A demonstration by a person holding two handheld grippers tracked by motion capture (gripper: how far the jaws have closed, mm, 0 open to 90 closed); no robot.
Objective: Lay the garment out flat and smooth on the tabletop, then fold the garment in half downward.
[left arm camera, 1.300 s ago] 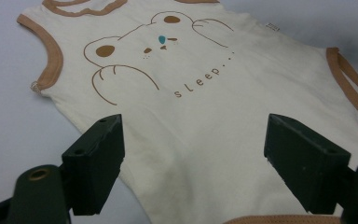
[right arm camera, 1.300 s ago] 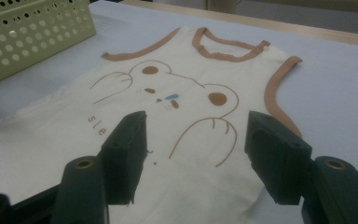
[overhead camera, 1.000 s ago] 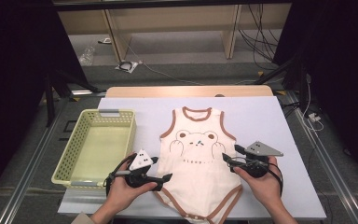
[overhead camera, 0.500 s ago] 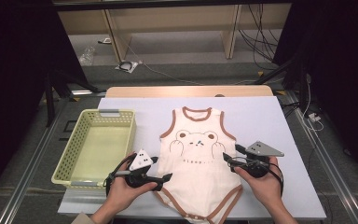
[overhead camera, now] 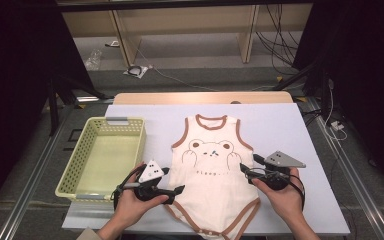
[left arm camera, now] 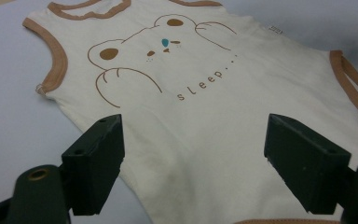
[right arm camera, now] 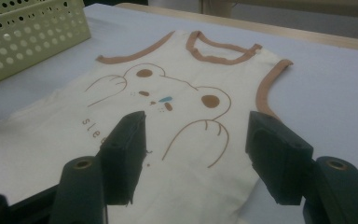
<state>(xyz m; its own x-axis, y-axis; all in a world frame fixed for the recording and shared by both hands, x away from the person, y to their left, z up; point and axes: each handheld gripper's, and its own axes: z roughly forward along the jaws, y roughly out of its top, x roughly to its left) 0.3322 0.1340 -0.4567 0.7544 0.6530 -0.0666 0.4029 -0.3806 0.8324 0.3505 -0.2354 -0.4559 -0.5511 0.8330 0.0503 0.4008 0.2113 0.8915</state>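
We see a cream baby bodysuit (overhead camera: 214, 172) with brown trim and a bear print lying flat and face up on the pale table (overhead camera: 290, 125), its neck toward the far edge and its snap end at the near edge. A yellow-green mesh basket (overhead camera: 70, 172) sits to its left, just beside it, with nothing inside that we can make out.

Compared with the high view a second ago and half a second ago, almost nothing has changed: both hands sit at the same spots on either flank of the garment, and the cloth shows no new crease or lift. We read this as a pause before the first grasp, so folding or moving the bodysuit has not yet begun.

The left gripper (overhead camera: 177, 190) lies low at the near left edge of the bodysuit, its jaws spread apart; in the left gripper view (left arm camera: 193, 161) they straddle the fabric with nothing pinched between them. The right gripper (overhead camera: 247, 172) points in from the right side at about the waist, jaws likewise apart, and the right gripper view (right arm camera: 196, 149) shows them over the side seam below the armhole without pressing on the cloth.

In our judgement the next move is to lower and close on each side edge.
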